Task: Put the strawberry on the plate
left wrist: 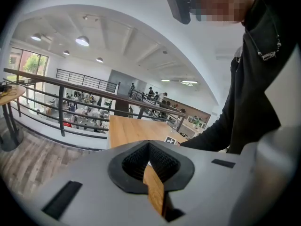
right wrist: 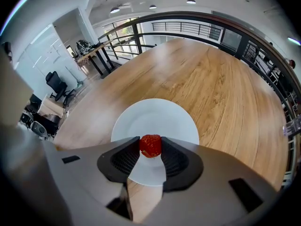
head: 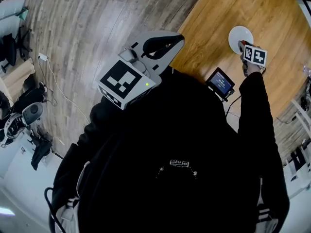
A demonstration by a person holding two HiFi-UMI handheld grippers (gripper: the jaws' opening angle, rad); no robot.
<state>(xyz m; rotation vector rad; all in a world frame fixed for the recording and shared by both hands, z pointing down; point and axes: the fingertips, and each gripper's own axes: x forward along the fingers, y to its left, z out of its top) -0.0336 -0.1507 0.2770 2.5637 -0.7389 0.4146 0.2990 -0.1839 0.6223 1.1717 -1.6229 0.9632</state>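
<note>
Left claw (left wrist: pixel 149 146) closed, empty, right claw (right wrist: pixel 150 148) gripping strawberry (right wrist: pixel 150 145) above white plate (right wrist: pixel 155 117), small screen (head: pixel 221 83) nearby

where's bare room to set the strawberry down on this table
The whole plate is bare, right under the strawberry held in the right claw. The table shows bare wood all round the plate. The only crowded spot is the small screen at the near edge.
</note>
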